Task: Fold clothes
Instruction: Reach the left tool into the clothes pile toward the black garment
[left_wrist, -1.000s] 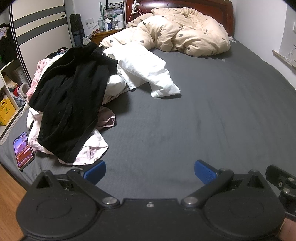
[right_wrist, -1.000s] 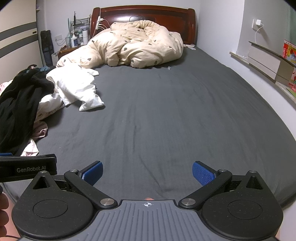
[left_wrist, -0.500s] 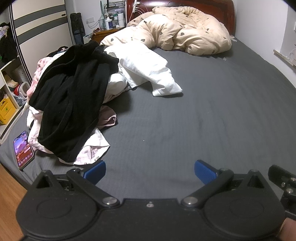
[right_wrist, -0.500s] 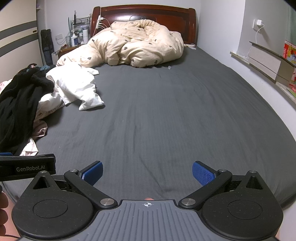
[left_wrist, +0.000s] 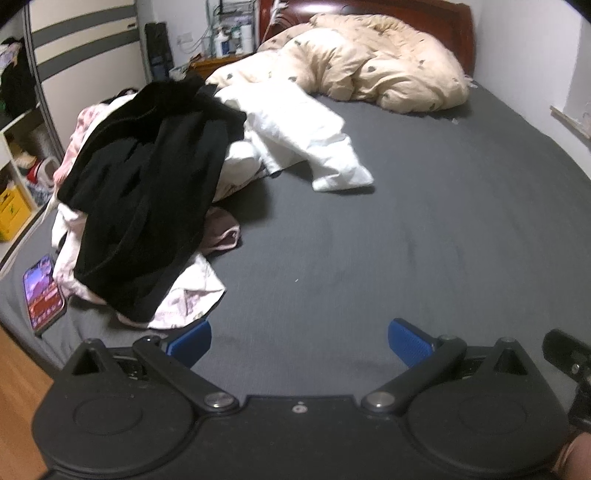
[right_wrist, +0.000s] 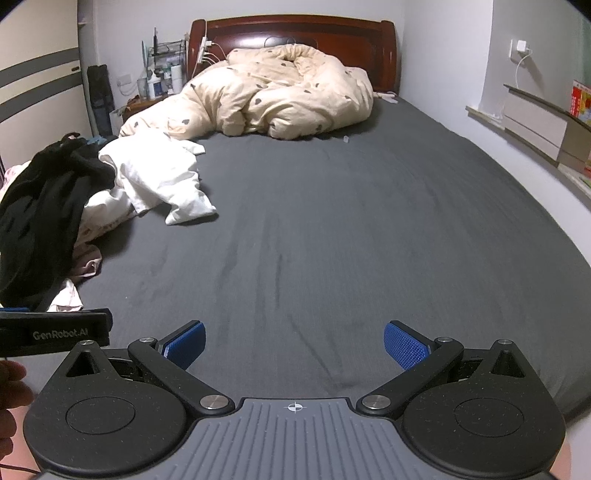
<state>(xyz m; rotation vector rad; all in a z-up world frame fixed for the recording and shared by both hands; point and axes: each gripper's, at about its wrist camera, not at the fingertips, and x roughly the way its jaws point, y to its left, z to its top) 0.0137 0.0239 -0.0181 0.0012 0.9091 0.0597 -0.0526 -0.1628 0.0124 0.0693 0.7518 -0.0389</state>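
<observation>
Both tools wide open over the bed, nothing held

My left tool (left_wrist: 299, 341) and right tool (right_wrist: 293, 343) hover spread and empty above the grey bed (right_wrist: 332, 229); the clothes pile (left_wrist: 147, 192), black garment on top, lies at its left edge beside a phone (left_wrist: 42, 291)

Unfolded clothes (left_wrist: 147, 206) lie heaped on the left side of a bed. A black garment (left_wrist: 147, 177) drapes over the top of the pile, pale pink pieces (left_wrist: 188, 295) spilling out beneath its near edge. A crumpled white garment (left_wrist: 295, 136) sprawls from the far side toward mid-bed.
</observation>
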